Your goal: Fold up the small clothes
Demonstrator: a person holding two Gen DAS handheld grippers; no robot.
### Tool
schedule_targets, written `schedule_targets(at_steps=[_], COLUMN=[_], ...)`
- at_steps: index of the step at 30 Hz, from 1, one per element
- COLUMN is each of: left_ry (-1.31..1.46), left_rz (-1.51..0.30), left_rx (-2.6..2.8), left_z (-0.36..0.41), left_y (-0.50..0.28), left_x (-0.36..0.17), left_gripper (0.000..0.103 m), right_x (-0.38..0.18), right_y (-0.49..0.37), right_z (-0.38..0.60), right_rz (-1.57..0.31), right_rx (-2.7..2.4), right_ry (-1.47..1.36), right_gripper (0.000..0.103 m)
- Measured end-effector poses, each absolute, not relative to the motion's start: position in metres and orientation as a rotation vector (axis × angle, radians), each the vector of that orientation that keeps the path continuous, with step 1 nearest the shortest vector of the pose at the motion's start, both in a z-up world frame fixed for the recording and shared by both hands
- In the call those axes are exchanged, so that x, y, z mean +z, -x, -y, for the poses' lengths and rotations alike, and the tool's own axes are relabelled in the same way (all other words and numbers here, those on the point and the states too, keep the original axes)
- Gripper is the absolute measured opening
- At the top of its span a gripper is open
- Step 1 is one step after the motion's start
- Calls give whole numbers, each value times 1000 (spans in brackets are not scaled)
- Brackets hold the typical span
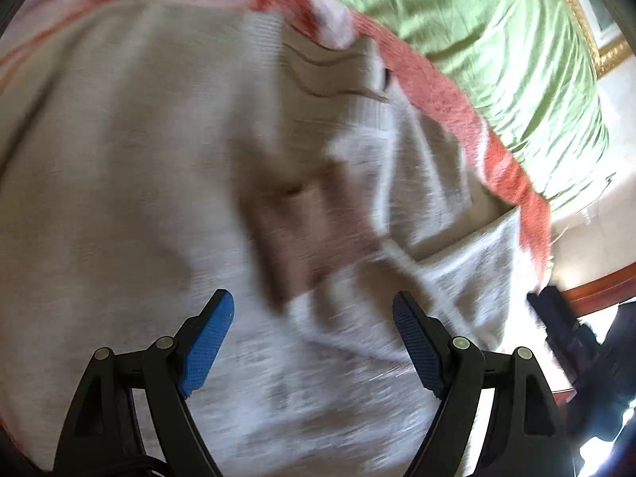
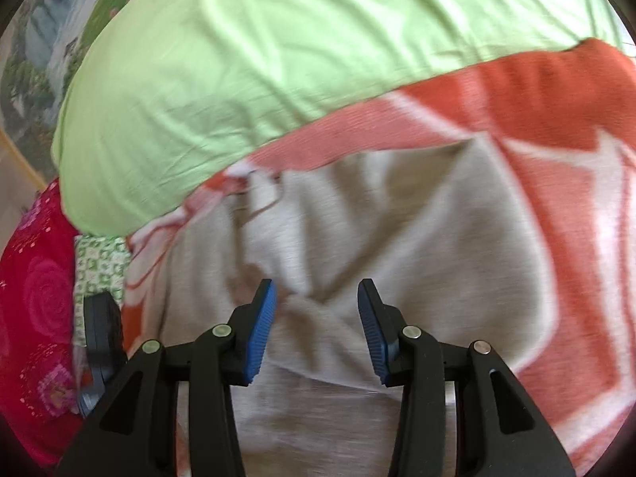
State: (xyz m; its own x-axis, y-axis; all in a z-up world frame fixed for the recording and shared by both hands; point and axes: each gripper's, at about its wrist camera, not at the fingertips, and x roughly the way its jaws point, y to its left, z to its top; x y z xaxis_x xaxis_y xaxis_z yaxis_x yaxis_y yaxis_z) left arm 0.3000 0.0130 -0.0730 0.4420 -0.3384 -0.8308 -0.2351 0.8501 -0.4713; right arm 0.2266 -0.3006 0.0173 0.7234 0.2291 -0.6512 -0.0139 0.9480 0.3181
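A small light grey garment (image 1: 159,151) lies spread on an orange-and-white blanket (image 1: 437,83); the view is blurred. It has a folded part and a waistband-like edge near the top right (image 1: 338,75). My left gripper (image 1: 314,318) is open just above the cloth and holds nothing. In the right wrist view the same grey garment (image 2: 417,238) lies on the blanket (image 2: 556,119), with creases in front of my right gripper (image 2: 316,306). The right gripper is open and empty, close over the cloth. The right gripper also shows in the left wrist view (image 1: 564,330) at the right edge.
A light green sheet (image 2: 238,59) covers the bed beyond the blanket. A red floral cloth (image 2: 35,298) and a green-patterned cloth (image 2: 99,262) lie at the left. The left gripper's body (image 2: 103,338) shows there too. A gilded frame (image 1: 596,43) and a wooden edge (image 1: 596,290) stand at the right.
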Motion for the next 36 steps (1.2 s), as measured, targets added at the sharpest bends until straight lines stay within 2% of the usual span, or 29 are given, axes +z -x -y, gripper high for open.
schedule_targets(at_steps=[7,9,10,11,12,13,14,17,20,24,33,36], left_ry=[550,512,484,425,384,367,416,545,526,531,541,580], left_rz=[-1333,-1355,-1339,-1311,-1301,-1289,-1254,-1054,-804,-701,-817,-847], left_rx=[62,113,120,121,121,110,75,2,-75,-49,100,116], left_z=[35,41,45,50,53,54,48,27,8,-22,-102,-111], left_y=[-374,-385,-386,-384,-383,-380,-374,-349,-317,-292,-238,-235], left_x=[-93,-102,-101,-98,-96,-94,-88,-47,14,30,-48,-61], left_gripper=[82,75,67,48,36,14,8,6,6,6,7,14], right_x=[8,7,8,9,10,12,14,19,26,25,9,6], right_y=[-216,-217,-218,-217,-217,-217,-217,-216,-216,-220,-245,-258], right_z=[347,351,354,357,361,364,369,381,385,383,364,361], right_rz=[-750,-756,-753,-748,-742,-734,-726,-705,-680,-680,-762,-788], right_rx=[74,74,72,65,58,50,40,15,-5,-14,12,16], right_ry=[-356,-350,-350,-349,-349,-352,-357,-378,-380,-367,-281,-247], right_gripper=[44,45,45,45,45,44,44,45,44,44,44,47])
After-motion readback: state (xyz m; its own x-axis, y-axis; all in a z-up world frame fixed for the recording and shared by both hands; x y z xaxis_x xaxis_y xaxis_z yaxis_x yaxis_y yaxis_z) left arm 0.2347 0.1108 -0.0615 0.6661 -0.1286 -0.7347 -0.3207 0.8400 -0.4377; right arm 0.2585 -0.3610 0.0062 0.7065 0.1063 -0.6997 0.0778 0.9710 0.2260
